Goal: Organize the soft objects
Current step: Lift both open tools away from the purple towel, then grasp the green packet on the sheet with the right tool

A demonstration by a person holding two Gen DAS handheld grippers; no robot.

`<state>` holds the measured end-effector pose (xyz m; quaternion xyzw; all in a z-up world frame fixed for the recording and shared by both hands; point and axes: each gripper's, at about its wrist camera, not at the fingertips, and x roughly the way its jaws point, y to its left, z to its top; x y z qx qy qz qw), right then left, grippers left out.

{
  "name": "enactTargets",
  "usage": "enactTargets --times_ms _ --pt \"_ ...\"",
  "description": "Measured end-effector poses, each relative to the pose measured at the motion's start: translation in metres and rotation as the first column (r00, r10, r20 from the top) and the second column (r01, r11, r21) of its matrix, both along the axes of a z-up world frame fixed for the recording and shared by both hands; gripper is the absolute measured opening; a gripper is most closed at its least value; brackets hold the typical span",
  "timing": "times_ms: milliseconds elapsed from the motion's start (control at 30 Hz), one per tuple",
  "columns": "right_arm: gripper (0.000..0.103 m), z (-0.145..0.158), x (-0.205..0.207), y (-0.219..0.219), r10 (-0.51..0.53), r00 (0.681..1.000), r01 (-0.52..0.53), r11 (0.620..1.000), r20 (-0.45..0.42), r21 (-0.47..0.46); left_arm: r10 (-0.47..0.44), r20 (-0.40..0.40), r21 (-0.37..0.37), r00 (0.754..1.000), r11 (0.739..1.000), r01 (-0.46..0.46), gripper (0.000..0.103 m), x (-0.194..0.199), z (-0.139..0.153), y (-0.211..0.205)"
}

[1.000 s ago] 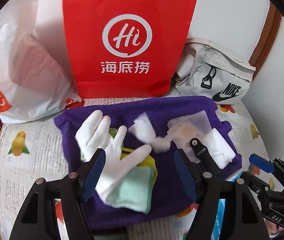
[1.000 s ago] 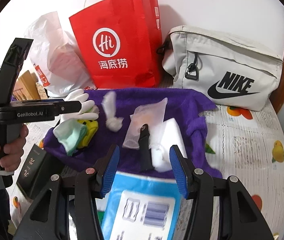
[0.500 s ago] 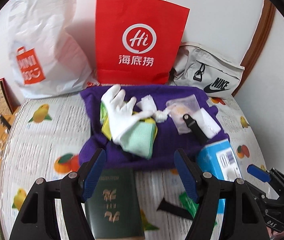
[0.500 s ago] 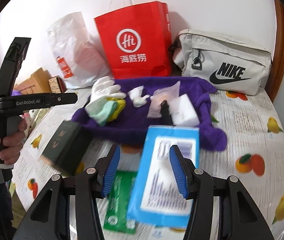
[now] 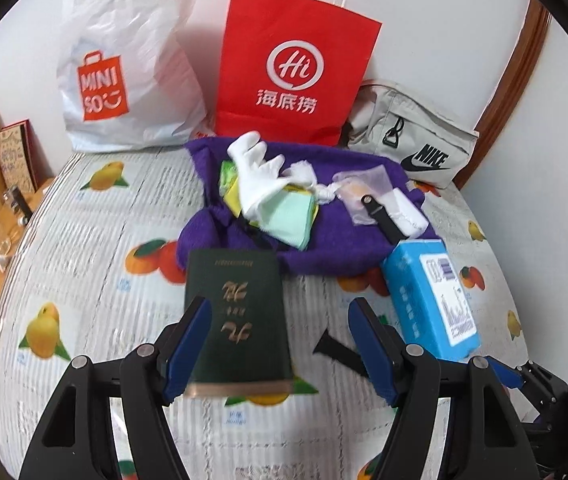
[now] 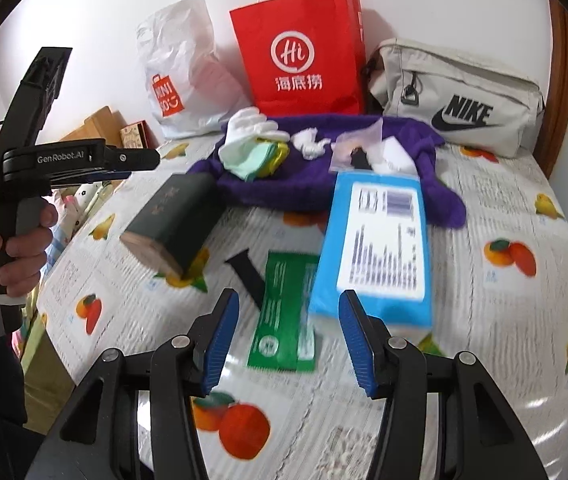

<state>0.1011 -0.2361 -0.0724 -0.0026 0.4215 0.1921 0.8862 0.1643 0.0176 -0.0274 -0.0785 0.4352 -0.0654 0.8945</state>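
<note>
Both grippers empty, hanging back over the counter [image 5: 83, 216] — nothing picked yet.

Left to right: left gripper [image 5: 279, 350] fingers released, the dark green book [image 5: 239, 312] lying under them, not gripped. Soft things sit far side: white glove [image 5: 257, 178] on mint cloth [image 5: 292, 216], all on the purple towel [image 5: 336, 236]. Right gripper [image 6: 288, 338] fingers released above the green packet [image 6: 288, 312], blue box [image 6: 380, 240] beside. Next, I judge: reach past the hard items for the glove.

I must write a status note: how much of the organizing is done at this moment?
Little looks done: the white glove, mint cloth and other small items lie loose on the purple towel. Left gripper and right gripper are open, holding nothing. Sorting remains.
</note>
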Motion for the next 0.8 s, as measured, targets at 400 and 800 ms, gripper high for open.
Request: enactTargets --times_ms 400,800 --pt "0.062 -0.055 0.005 0.023 -0.016 0.996 0.008 0.996 -0.091 -0.088 0.024 -0.015 -0.025 1.0 0.999 -0.024 0.069 -0.03 -0.02 0.021" --pt "0.052 -0.076 0.015 0.045 -0.073 0.996 0.066 0.987 -0.044 -0.144 0.018 -0.063 -0.018 0.998 1.0 -0.019 0.069 -0.039 -0.041 0.019"
